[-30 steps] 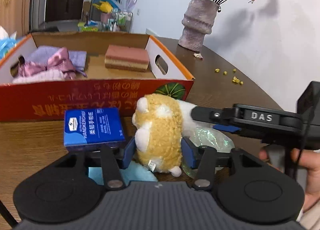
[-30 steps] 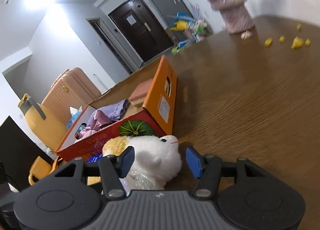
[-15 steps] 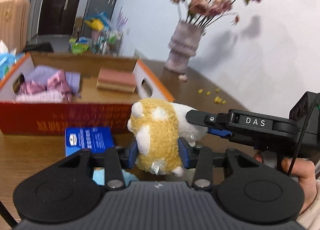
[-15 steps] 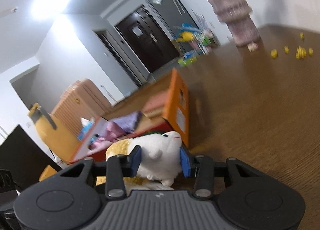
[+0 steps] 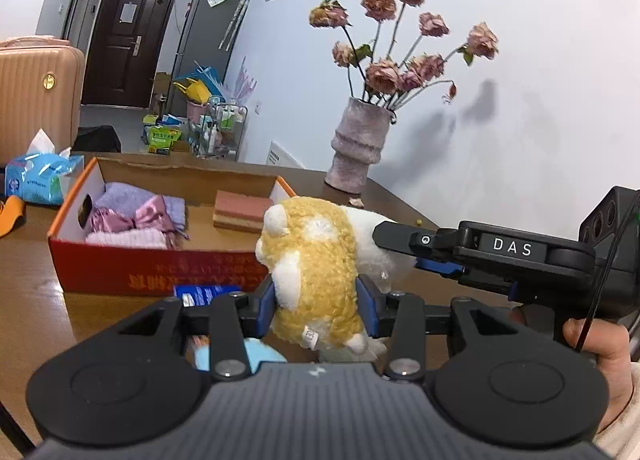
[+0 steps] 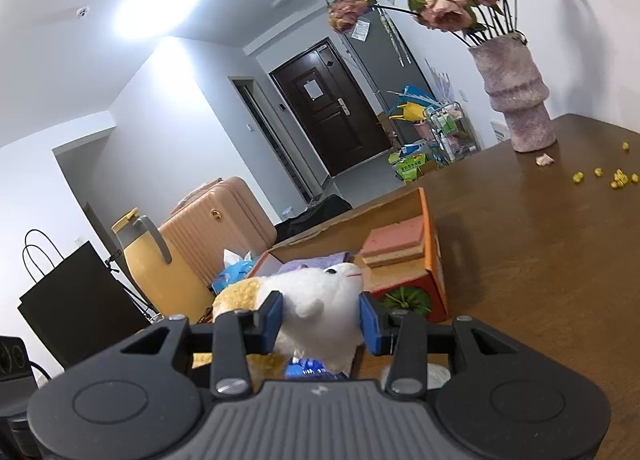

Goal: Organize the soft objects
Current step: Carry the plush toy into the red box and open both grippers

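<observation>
A plush toy with a yellow back [image 5: 316,272] and a white front [image 6: 320,300] hangs in the air above the brown table, held from two sides. My left gripper [image 5: 316,300] is shut on its yellow rear, blue pads pressed into the fur. My right gripper [image 6: 322,320] is shut on the white head end; from the left wrist it shows side-on as the right gripper [image 5: 400,252], with a hand [image 5: 600,344] behind it. Beyond the toy lies the orange cardboard box [image 5: 160,272], holding purple cloths [image 5: 136,216] and a pink sponge [image 5: 244,214].
A blue handkerchief pack [image 5: 202,294] and a light blue soft thing [image 5: 256,354] lie on the table under the left gripper. A vase of dried roses [image 5: 360,152] stands at the back right, yellow crumbs [image 6: 616,178] near it. A tissue pack [image 5: 36,178] lies left of the box.
Both grippers closed onto the plush toy, the right one from clearly open, and lifted it off the table. The box and the blue pack now sit lower in both views.
</observation>
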The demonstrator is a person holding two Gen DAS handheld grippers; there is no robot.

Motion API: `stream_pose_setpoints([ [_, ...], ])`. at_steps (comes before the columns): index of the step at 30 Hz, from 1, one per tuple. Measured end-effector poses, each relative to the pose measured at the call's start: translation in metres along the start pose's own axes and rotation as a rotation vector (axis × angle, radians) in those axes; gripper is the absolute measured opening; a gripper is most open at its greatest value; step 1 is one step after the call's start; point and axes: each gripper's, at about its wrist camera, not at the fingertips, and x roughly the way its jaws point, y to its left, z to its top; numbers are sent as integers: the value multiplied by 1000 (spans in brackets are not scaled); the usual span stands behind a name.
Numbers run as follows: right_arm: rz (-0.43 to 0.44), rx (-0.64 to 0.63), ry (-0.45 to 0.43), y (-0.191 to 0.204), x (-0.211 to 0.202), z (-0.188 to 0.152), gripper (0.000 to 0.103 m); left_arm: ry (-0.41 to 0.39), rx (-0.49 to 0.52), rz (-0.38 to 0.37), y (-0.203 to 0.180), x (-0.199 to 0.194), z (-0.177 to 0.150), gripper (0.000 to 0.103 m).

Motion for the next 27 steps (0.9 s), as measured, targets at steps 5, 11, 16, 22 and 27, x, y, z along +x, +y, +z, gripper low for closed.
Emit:
stream_pose_setpoints([
  [5,-18,-35,29,8,40,24,40,42,-37,5,34,39,32,42],
  [11,-54,-29,114,-5,129,63,40,103,-60,38,85,109,62,42],
  [16,-116,-33,211,-20,211,73,40,191,-113,80,133,171,63,42],
  [22,-182,-69,343,-30,270,54,43,245,-41,89,148,191,40,48],
  [27,-230,-161,346,-19,272,49,49,233,-29,100,148,185,41,53],
])
